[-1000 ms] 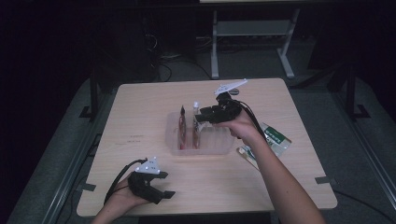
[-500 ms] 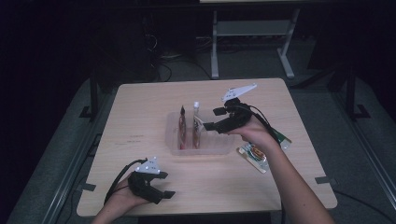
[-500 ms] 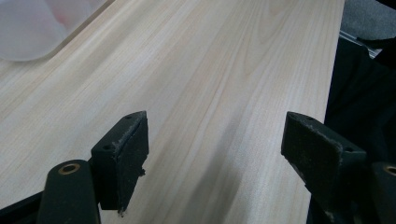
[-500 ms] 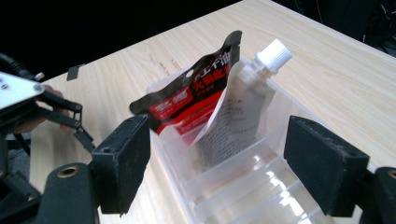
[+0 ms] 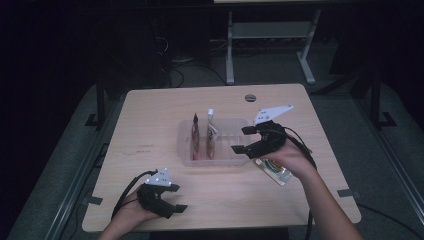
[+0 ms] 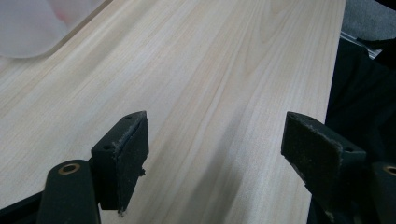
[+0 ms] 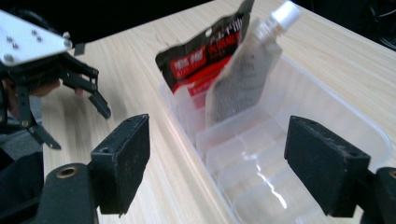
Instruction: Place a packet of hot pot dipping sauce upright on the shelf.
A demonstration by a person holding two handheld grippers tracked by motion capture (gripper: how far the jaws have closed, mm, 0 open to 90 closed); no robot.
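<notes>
At the near edge of the pale wooden table (image 5: 150, 115), the left gripper (image 5: 172, 210) rests low over bare wood, its jaws wide and holding nothing (idle, by the look of it). Farther in, the right gripper (image 5: 243, 140) hovers at the right end of the clear plastic divided bin (image 5: 235, 161), its jaws also spread wide and empty. Just under that hand lies a flat green-and-white packet (image 5: 275, 171) on the table, beside the bin. Two pouches stand upright in the bin's left slots: a black-and-red foil pouch (image 7: 201, 65) and, touching it, a grey spouted pouch with a white cap (image 7: 247, 70). The work appears to be filing pouches into the bin; the right slots are vacant. Likely next: the right gripper lowers onto the packet, closes on an edge and lifts it upright.
</notes>
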